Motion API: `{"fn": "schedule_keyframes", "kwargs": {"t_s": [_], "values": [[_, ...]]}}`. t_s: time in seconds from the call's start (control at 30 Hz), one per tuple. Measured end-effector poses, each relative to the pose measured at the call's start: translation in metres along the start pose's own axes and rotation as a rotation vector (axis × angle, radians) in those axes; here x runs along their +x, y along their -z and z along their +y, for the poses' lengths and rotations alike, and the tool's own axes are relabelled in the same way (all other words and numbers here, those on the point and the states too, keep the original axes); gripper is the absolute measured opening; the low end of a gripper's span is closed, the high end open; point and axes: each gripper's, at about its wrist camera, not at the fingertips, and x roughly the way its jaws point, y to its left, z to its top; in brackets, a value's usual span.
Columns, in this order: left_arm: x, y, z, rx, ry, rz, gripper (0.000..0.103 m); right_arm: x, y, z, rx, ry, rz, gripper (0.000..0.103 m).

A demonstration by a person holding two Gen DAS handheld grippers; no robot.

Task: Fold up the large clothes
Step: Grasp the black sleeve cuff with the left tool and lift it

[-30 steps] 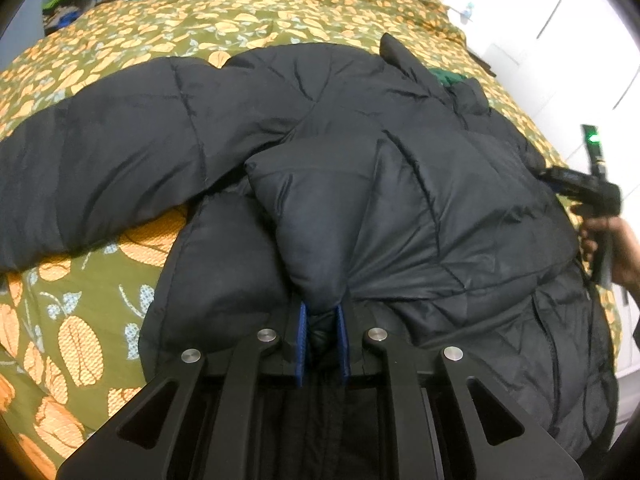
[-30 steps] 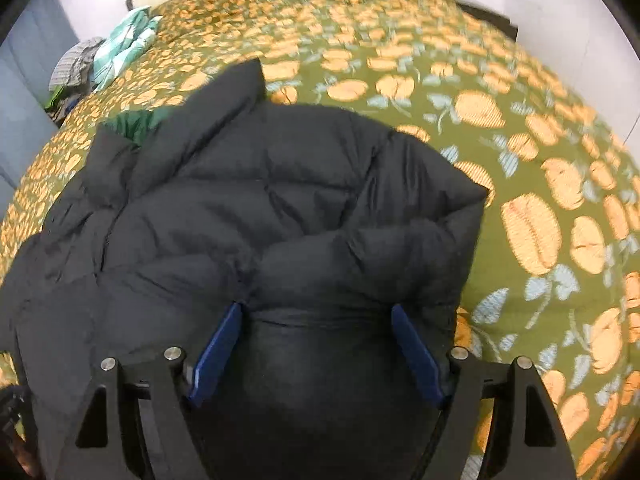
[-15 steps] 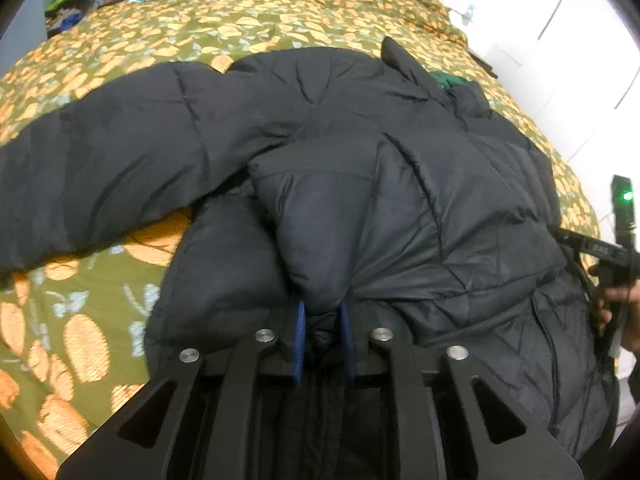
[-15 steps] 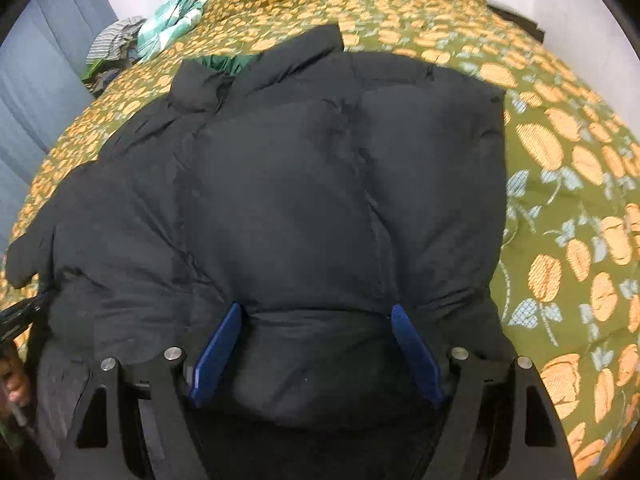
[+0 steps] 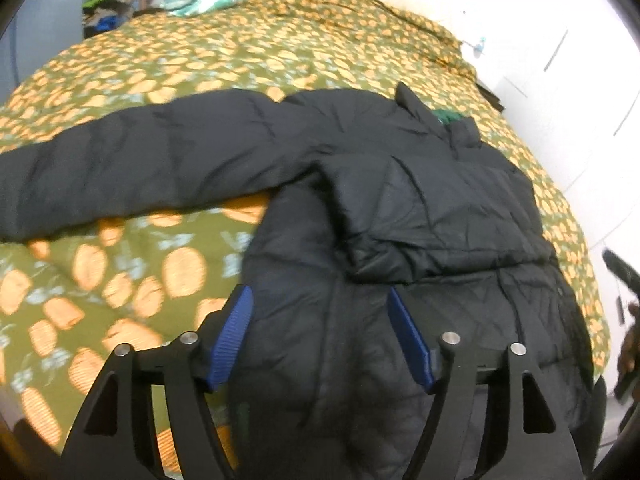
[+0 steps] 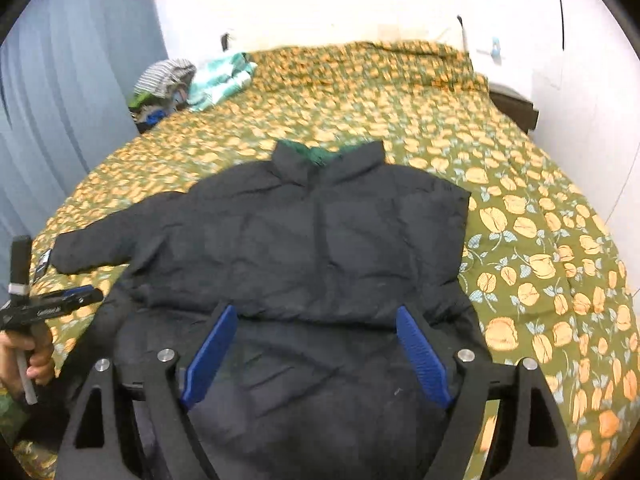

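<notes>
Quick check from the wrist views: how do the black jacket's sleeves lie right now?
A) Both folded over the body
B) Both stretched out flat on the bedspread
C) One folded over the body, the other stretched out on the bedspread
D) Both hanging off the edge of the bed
C: on the black jacket, one sleeve is folded across the body, while the other sleeve lies stretched out on the bedspread.

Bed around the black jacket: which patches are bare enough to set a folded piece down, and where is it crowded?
Bare bedspread lies between the jacket and the wall-side edge, and between its collar and the headboard end. A smaller patch sits below the outstretched sleeve. The far corner by the curtain is crowded with a clothes pile.
</notes>
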Motion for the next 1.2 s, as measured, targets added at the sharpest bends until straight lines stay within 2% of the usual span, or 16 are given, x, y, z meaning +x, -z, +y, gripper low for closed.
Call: {"fn": "schedule_keyframes", "kwargs": {"t_s": [0.17,0.23,0.37,0.47,0.6,0.67,0.77,0.93,1.03,1.2], "values": [[-0.009,-0.002,0.033,-0.069,-0.065,-0.014,0.077,-0.010,0.026,0.045,-0.026,-0.035,-0.010,0.084],[-0.012,-0.005,0.054,-0.132,-0.090,-0.017,0.077,-0.009,0.033,0.056,-0.038,-0.056,-0.005,0.084],[-0.019,-0.018,0.111,-0.327,-0.106,-0.051,0.078,-0.008,0.045,0.082,-0.087,-0.089,0.025,0.084],[-0.018,-0.027,0.156,-0.469,-0.140,-0.082,0.087,-0.008,0.049,0.096,-0.119,-0.110,0.036,0.084],[0.010,-0.036,0.214,-0.644,-0.212,-0.038,0.087,-0.008,0.050,0.108,-0.132,-0.126,0.040,0.084],[0.022,-0.036,0.238,-0.736,-0.186,-0.034,0.087,-0.008,0.050,0.113,-0.135,-0.131,0.039,0.084],[0.032,-0.038,0.261,-0.832,-0.157,-0.078,0.087,-0.009,0.050,0.124,-0.149,-0.146,0.049,0.084],[0.033,-0.038,0.280,-0.934,-0.173,-0.143,0.085,-0.007,0.054,0.138,-0.184,-0.165,0.069,0.084],[0.032,-0.042,0.281,-0.936,-0.207,-0.148,0.070,-0.002,0.057,0.143,-0.183,-0.178,0.088,0.084],[0.027,-0.044,0.276,-0.845,-0.283,-0.141,0.025,0.004,0.062,0.150,-0.190,-0.197,0.110,0.084]]}}
